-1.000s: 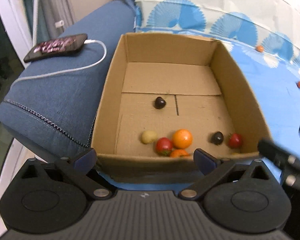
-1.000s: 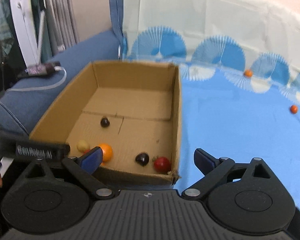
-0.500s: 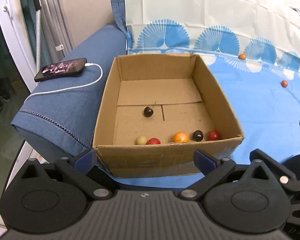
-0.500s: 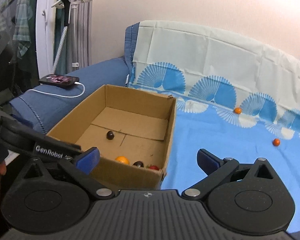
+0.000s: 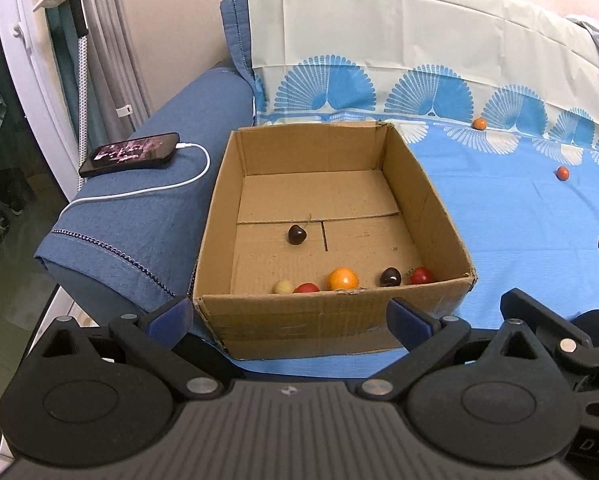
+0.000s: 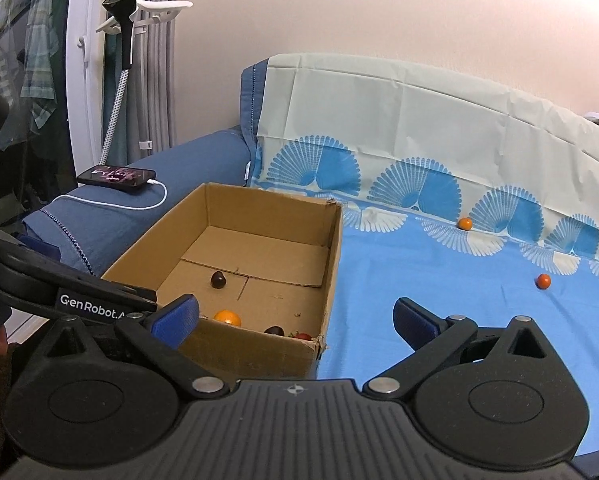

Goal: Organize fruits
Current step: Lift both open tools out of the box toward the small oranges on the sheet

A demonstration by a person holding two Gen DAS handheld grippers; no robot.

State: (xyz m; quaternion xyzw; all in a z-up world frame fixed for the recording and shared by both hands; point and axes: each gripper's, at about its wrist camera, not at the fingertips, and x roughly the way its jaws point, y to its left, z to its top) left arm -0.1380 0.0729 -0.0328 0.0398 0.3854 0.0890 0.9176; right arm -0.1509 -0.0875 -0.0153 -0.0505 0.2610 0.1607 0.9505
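Fruits (image 5: 342,279) lie in the box (image 5: 331,316) beyond both empty, wide-apart tongs (image 5: 289,314).

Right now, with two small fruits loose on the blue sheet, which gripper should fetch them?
Right, probably. The right gripper is open with nothing between its jaws, over the sheet beside the cardboard box, nearer the two orange fruits. The left gripper faces the box.
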